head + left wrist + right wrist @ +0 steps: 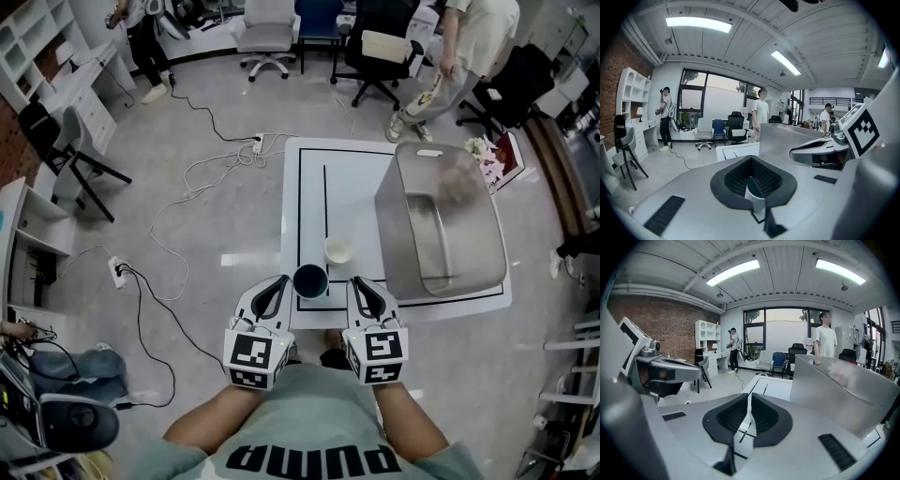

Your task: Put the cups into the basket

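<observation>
Bright even light from ceiling strip lights [698, 23], soft shadows, sharp focus, fisheye bending, dark vignetted corners in gripper views

"PUMA" is read in large black capitals on the grey-green shirt [323, 427], bottom centre of the head view, upside down as seen from the camera. Black-and-white square marker patterns are carried on the left cube [255, 358] and the right cube [376, 353], lower centre; no letters or digits can be made out in them. Nothing legible is found in either gripper view.
</observation>
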A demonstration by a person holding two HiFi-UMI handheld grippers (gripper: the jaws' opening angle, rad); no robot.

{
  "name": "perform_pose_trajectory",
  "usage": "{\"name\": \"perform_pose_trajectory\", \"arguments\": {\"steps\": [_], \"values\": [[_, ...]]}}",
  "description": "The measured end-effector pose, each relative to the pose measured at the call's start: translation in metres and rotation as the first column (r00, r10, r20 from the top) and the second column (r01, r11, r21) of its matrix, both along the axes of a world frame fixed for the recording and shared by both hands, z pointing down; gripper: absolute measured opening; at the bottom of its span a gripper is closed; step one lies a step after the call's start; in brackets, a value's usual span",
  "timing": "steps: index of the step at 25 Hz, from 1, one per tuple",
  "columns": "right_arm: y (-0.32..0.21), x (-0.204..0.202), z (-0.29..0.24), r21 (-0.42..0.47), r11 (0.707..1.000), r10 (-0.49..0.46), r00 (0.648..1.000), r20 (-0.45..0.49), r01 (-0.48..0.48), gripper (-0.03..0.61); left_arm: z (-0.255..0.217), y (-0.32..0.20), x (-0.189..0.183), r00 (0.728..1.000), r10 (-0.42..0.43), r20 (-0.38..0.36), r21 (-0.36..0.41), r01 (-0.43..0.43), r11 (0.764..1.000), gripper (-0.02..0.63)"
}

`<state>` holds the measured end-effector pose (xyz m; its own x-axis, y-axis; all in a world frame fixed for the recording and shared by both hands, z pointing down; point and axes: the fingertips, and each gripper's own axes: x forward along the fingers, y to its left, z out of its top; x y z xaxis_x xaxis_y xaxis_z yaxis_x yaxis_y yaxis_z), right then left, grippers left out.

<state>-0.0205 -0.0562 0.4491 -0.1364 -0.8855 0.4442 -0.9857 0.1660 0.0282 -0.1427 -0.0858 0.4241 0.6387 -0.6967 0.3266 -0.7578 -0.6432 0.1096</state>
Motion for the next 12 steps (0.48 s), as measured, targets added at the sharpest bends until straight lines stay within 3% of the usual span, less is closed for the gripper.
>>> {"name": "perform_pose_trajectory", "arguments": {"steps": [3,6,12], "values": [[-0.008,0.004,0.008,-0.018,1.0,-0.021,1.0,0.005,0.021,0.019,0.008,-0.007,0.0,0.999,-0.024,0.02,-0.021,0.025,0.999,0.005],[-0.017,0.008,0.019,-0.053,0.997,-0.047,0.999,0.025,0.049,0.147,0.014,-0.012,0.002,0.998,-0.042,0.04,-0.038,0.044,0.998,0.005],[-0.036,0.016,0.038,-0.076,0.994,-0.072,0.997,0.03,0.074,0.221,0.025,-0.021,0.006,0.995,-0.069,0.071,-0.054,0.073,0.996,0.005]]}}
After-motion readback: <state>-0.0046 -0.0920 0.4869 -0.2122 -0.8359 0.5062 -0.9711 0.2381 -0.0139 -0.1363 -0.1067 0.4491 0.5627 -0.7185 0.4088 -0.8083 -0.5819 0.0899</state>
